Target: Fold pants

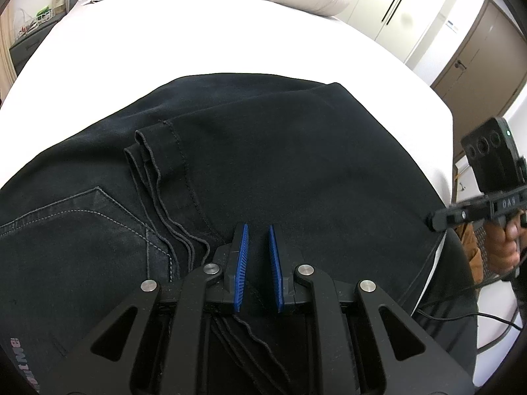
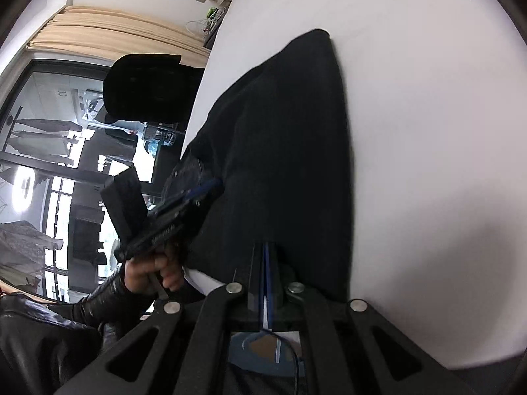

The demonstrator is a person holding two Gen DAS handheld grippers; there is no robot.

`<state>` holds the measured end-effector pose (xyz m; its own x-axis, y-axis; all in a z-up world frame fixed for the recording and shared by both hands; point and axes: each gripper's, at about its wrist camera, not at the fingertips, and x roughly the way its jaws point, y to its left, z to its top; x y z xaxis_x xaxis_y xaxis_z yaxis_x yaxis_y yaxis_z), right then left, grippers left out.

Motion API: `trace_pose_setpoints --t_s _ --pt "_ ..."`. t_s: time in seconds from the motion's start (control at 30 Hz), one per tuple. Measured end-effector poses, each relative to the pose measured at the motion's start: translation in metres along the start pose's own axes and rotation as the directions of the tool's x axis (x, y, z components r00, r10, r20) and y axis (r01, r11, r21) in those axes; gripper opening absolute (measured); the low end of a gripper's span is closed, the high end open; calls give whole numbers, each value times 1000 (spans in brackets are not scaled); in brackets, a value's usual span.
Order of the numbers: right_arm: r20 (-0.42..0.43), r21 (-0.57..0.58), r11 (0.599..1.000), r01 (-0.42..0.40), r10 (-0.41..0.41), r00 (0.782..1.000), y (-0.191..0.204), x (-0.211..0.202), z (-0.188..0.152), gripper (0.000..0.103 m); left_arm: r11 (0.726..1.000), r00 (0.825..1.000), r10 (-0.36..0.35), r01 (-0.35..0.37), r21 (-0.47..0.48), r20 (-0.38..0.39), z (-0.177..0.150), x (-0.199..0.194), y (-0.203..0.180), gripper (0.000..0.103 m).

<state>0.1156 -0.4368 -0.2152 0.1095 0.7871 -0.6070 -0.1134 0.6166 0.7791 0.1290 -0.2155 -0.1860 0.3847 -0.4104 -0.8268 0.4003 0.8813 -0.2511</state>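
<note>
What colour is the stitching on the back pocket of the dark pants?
Light grey, nearly white, against the black denim pants; the back pocket stitching shows best in the left wrist view.

Not much lettering to read from here. On the body of the right gripper (image 1: 431,220), just behind its closed fingers, pale raised letters show — they look like "DAS" (small, and partly cut off at the frame's edge, so I would not swear to them). Low at the left edge, on dark cloth beside the pants (image 1: 263,151), sits a pinkish-white print (image 1: 23,367) — turned sideways and clipped, something like "utme", not a whole word.
</note>
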Motion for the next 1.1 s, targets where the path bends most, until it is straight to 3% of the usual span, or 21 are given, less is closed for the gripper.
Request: trace_pose_setpoints --t_s 0.17,0.43,0.57,0.6,0.67,0.7,0.73,0.8,0.83,0.87,1.1 --pt "29 42 999 8 -9 1000 -14 3 -8 0 1000 1000 1 -1 0 4 -1 -3 -1 13" --pt "108 56 997 -50 44 993 -27 5 -16 0 1000 1000 0 0 -5 16 -4 -7 1 13" --pt "156 78 996 -50 37 987 -25 -3 -22 0 999 1000 7 -7 -33 17 -11 -27 3 13" --pt "172 72 997 -34 21 985 -19 -7 -25 3 999 1000 7 -6 -43 23 -13 -35 4 13" --pt "216 32 999 -34 27 976 1 -16 -31 38 994 995 103 -102 -42 20 -19 -59 6 14" --pt "246 12 998 -55 50 968 12 -20 -34 66 988 989 145 -144 -48 16 -22 -70 9 15" --pt "278 -15 996 -83 84 957 25 -24 -37 80 981 983 183 -181 -72 21 -27 -85 14 19" --pt "287 -68 989 -134 148 946 44 -22 -36 80 963 970 244 -239 -123 21 -37 -107 27 44" --pt "274 -75 985 -155 169 947 52 -15 -31 79 952 962 272 -267 -152 18 -41 -117 35 69" --pt "258 -79 982 -170 185 948 57 -9 -26 79 939 954 298 -290 -184 16 -46 -127 43 74" --pt "148 -149 968 -202 224 963 100 44 8 77 889 935 353 -339 -308 -8 -74 -158 79 74"
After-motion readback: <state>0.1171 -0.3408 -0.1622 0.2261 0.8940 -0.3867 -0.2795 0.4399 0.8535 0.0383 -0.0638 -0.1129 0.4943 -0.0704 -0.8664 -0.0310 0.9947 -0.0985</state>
